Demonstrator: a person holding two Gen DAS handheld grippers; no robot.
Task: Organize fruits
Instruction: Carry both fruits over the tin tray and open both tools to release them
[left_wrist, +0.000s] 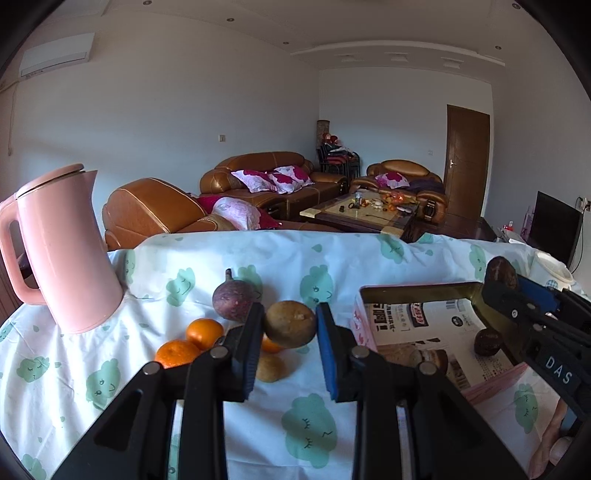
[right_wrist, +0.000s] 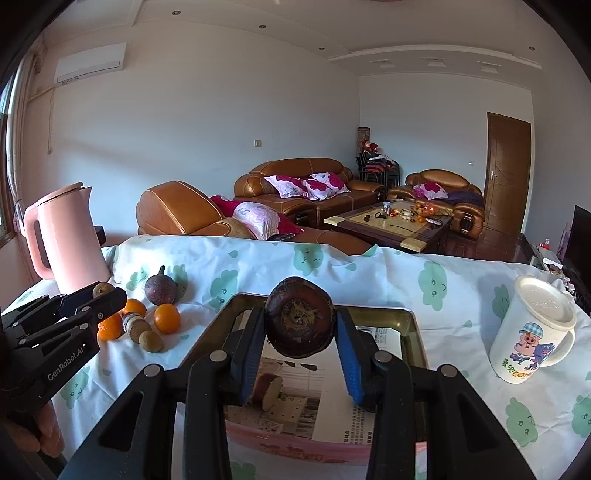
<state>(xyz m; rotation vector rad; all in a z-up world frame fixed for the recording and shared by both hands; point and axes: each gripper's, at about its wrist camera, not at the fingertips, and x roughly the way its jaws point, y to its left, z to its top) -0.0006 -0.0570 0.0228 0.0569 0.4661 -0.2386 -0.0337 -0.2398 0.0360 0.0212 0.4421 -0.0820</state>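
Two pairs of tongs work a bench draped in a cloud-print cloth, a fruit in each. In the right wrist view the right tongs (right_wrist: 301, 332) are closed on a dark brown fruit (right_wrist: 299, 319), held at frame centre above the open pink tin (right_wrist: 408, 328), whose paper-lined floor fills the lower middle of the frame. The tin lies directly under and ahead of the fruit, so the drop appears to turn on a short move downward, not sideways. A dark fruit (left_wrist: 487, 342) already sits inside the tin, at the right of the left wrist view.

In that view the left tongs (left_wrist: 290, 328) bracket a tan round fruit (left_wrist: 290, 324) at frame centre; the left pad seems to touch it, while a sliver of gap shows at the right pad, so a firm grip cannot be confirmed. The tin lies to the right of these tongs. Oranges (left_wrist: 204, 332), a purple passion fruit (left_wrist: 232, 300) and another tan fruit (left_wrist: 270, 367) wait at lower left, beside the pink kettle (left_wrist: 66, 251). A lidded cartoon mug (right_wrist: 535, 332) stands at right.
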